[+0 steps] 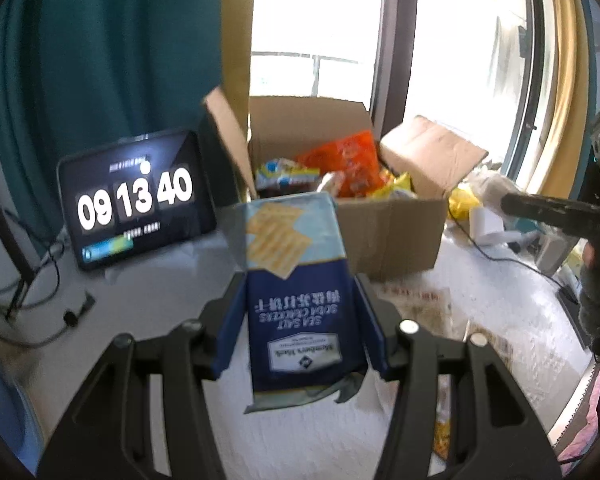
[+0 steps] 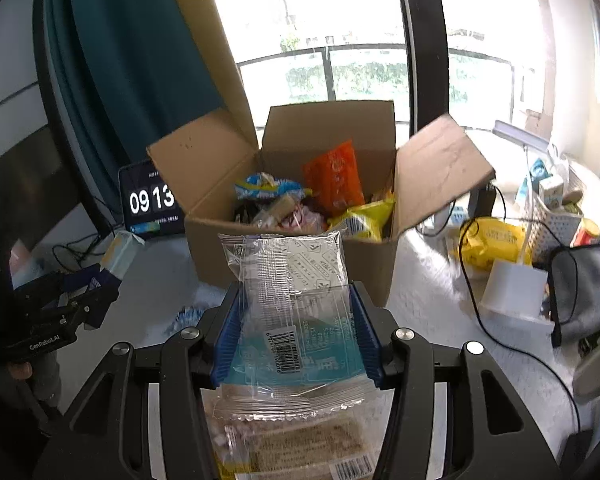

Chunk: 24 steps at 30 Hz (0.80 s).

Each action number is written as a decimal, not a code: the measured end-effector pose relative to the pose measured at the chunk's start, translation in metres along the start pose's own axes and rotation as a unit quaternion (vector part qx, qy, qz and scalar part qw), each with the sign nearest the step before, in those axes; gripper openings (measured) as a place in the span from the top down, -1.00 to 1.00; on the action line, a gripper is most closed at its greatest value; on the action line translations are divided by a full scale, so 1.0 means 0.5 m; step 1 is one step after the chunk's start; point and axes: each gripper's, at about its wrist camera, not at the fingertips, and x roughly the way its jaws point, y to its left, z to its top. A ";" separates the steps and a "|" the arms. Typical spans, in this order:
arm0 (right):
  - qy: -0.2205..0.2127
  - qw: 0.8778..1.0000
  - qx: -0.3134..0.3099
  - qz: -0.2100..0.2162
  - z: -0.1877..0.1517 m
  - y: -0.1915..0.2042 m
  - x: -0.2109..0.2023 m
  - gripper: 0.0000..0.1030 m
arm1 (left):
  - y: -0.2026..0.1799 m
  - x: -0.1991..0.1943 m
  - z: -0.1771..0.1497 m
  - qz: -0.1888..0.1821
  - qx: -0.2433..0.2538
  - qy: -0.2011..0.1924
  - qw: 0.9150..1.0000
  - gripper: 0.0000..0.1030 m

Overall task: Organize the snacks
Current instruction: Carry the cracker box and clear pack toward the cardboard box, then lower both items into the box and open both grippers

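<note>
My left gripper (image 1: 300,280) is shut on a blue soda cracker pack (image 1: 296,288), held upright above the table in front of the open cardboard box (image 1: 384,236). My right gripper (image 2: 294,292) is shut on a clear snack packet (image 2: 296,304) with a barcode, held just in front of the same box (image 2: 292,260). The box holds several snacks: an orange bag (image 2: 334,178), a yellow bag (image 2: 364,218) and a blue-white packet (image 2: 266,190). The left gripper with its cracker pack also shows in the right wrist view (image 2: 60,304), at the left.
A tablet clock (image 1: 136,200) stands left of the box, with cables (image 1: 28,300) beside it. A flat snack packet (image 2: 292,440) lies on the white table under my right gripper. Right of the box are a yellow bag (image 2: 496,244), a white basket (image 2: 556,220), a white cup (image 2: 512,292) and a grey cloth (image 2: 588,292).
</note>
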 end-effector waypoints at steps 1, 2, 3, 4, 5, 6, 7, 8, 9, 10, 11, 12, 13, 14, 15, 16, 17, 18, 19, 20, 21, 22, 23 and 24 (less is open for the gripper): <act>-0.003 1.000 -0.001 -0.001 0.009 0.000 0.001 -0.05 | -0.001 0.001 0.010 0.000 0.002 -0.004 1.000 -0.04; -0.005 1.000 -0.002 -0.002 0.016 0.000 0.000 -0.05 | -0.002 0.002 0.023 -0.001 0.005 -0.010 1.000 -0.04; -0.010 1.000 -0.003 -0.002 0.027 0.000 0.000 -0.05 | -0.004 0.002 0.030 -0.001 0.007 -0.013 1.000 -0.04; -0.013 1.000 -0.003 -0.001 0.034 -0.001 0.000 -0.05 | -0.006 0.004 0.042 -0.001 0.013 -0.018 1.000 -0.04; -0.016 1.000 -0.003 0.000 0.041 -0.001 0.001 -0.05 | -0.010 0.005 0.050 0.000 0.018 -0.023 1.000 -0.04; -0.019 1.000 -0.003 0.000 0.050 -0.001 0.002 -0.05 | -0.012 0.007 0.056 0.000 0.021 -0.026 0.999 -0.04; -0.022 1.000 -0.003 0.001 0.058 -0.002 0.004 -0.05 | -0.016 0.010 0.067 0.003 0.026 -0.031 0.999 -0.04; -0.025 1.000 -0.004 0.001 0.065 -0.002 0.006 -0.05 | -0.020 0.012 0.073 0.005 0.029 -0.035 0.999 -0.04; -0.028 1.000 -0.005 0.002 0.073 -0.002 0.008 -0.05 | -0.025 0.015 0.080 0.008 0.032 -0.040 0.999 -0.04; -0.032 0.999 -0.007 0.003 0.080 -0.003 0.012 -0.05 | -0.028 0.019 0.087 0.008 0.034 -0.043 0.998 -0.04; -0.035 0.999 -0.009 0.003 0.087 -0.003 0.015 -0.05 | -0.033 0.024 0.097 0.007 0.036 -0.047 0.998 -0.04; -0.039 0.999 -0.010 0.004 0.094 -0.004 0.020 -0.05 | -0.037 0.028 0.105 0.006 0.037 -0.050 0.998 -0.04; -0.042 0.999 -0.010 0.003 0.100 -0.005 0.024 -0.05 | -0.041 0.033 0.113 0.005 0.038 -0.052 0.998 -0.04; -0.045 0.999 -0.010 0.002 0.107 -0.006 0.028 -0.05 | -0.045 0.040 0.123 0.005 0.040 -0.055 0.998 -0.04; -0.047 0.999 -0.007 0.002 0.114 -0.010 0.033 -0.05 | -0.049 0.047 0.131 0.004 0.040 -0.056 0.998 -0.04; -0.048 0.999 -0.004 0.003 0.121 -0.014 0.037 -0.05 | -0.051 0.053 0.138 0.002 0.040 -0.057 0.998 -0.04; -0.050 0.999 -0.002 0.004 0.128 -0.017 0.042 -0.05 | -0.054 0.062 0.148 0.000 0.039 -0.058 0.998 -0.04; -0.052 0.999 0.000 0.005 0.135 -0.020 0.046 -0.05 | -0.056 0.070 0.158 -0.002 0.037 -0.060 0.998 -0.04; -0.054 0.999 0.001 0.005 0.143 -0.022 0.051 -0.05 | -0.059 0.073 0.164 -0.004 0.036 -0.062 0.997 -0.04; -0.056 0.998 0.002 0.005 0.149 -0.024 0.055 -0.05 | -0.062 0.081 0.173 -0.005 0.037 -0.067 0.997 -0.04; -0.058 0.998 0.003 0.005 0.155 -0.027 0.060 -0.05 | -0.064 0.085 0.178 -0.001 0.037 -0.072 0.997 -0.04; -0.060 0.998 0.003 0.004 0.161 -0.028 0.065 -0.05 | -0.068 0.092 0.183 0.005 0.039 -0.080 0.996 -0.04; -0.063 0.998 0.001 0.001 0.166 -0.029 0.070 -0.05 | -0.072 0.101 0.186 0.012 0.044 -0.090 0.995 -0.04; -0.067 0.998 -0.002 -0.004 0.172 -0.031 0.076 -0.05 | -0.074 0.110 0.189 0.016 0.048 -0.095 0.994 -0.04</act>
